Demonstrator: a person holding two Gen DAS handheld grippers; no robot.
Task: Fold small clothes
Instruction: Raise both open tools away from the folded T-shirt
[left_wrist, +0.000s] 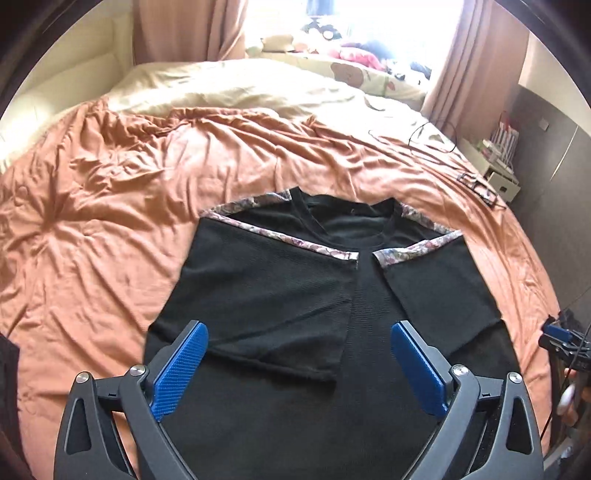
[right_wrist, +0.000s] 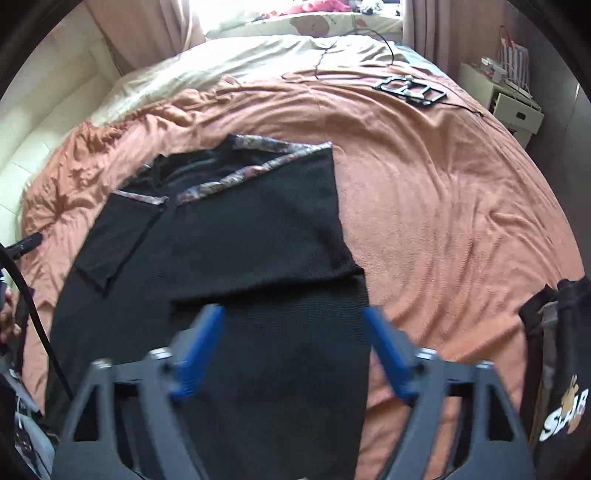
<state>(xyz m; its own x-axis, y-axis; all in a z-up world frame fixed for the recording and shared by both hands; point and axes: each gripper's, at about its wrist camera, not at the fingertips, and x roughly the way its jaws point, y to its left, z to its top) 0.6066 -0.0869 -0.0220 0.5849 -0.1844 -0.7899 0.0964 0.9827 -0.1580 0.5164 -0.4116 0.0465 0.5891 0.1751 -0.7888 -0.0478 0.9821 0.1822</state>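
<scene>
Both jaws wide open, empty, black top (left_wrist: 280, 295) on orange bedspread (left_wrist: 110, 206), curtained window (left_wrist: 369, 22) behind

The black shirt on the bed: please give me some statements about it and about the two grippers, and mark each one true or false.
1. The black shirt lies on an orange bedcover. True.
2. Both sleeves are folded inward over the body. True.
3. The left gripper is shut on the shirt. False: its jaws stand apart and hold nothing.
4. The sleeves have plain white trim. False: the trim has a floral pattern.
5. The right gripper is open above the lower part of the shirt. True.
</scene>
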